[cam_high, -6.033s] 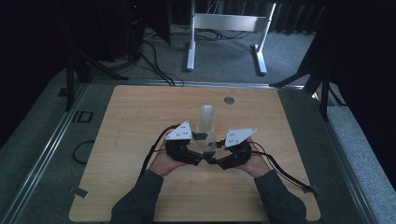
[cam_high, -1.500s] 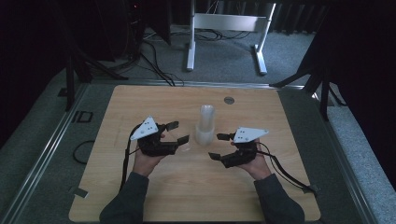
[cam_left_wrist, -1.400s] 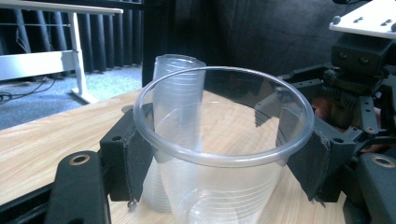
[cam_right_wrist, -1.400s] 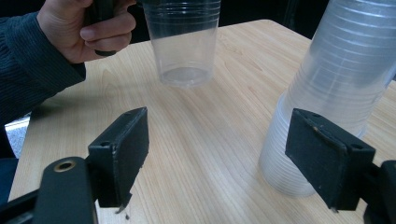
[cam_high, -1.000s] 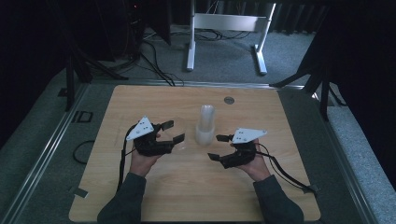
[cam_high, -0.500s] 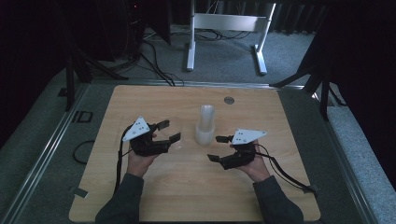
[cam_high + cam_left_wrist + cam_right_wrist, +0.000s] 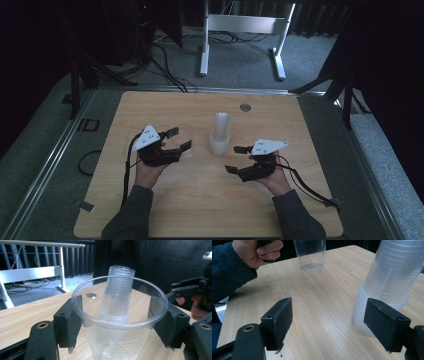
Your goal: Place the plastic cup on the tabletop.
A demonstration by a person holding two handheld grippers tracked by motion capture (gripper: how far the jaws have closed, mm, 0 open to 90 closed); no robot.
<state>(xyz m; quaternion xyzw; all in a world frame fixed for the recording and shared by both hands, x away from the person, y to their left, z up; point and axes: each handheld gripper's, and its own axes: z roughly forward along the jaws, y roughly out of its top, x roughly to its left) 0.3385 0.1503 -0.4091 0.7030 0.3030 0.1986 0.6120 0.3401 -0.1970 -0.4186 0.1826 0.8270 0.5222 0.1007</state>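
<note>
One clear cup (image 7: 117,322) is off the stack (image 7: 219,134) and clamped between the left gripper (image 7: 179,139) jaws, seemingly just above the surface (image 7: 200,200). The right gripper (image 7: 328,322) jaws stand apart and empty, the stack just beside one. Judging by this, setting the cup down remains.

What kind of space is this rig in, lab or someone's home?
Most likely a lab or recording studio, not a home. A bare wooden table sits in a metal-railed frame on grey carpet, black curtains close off the surroundings, and loose cables run across the floor beside a white desk frame.
</note>
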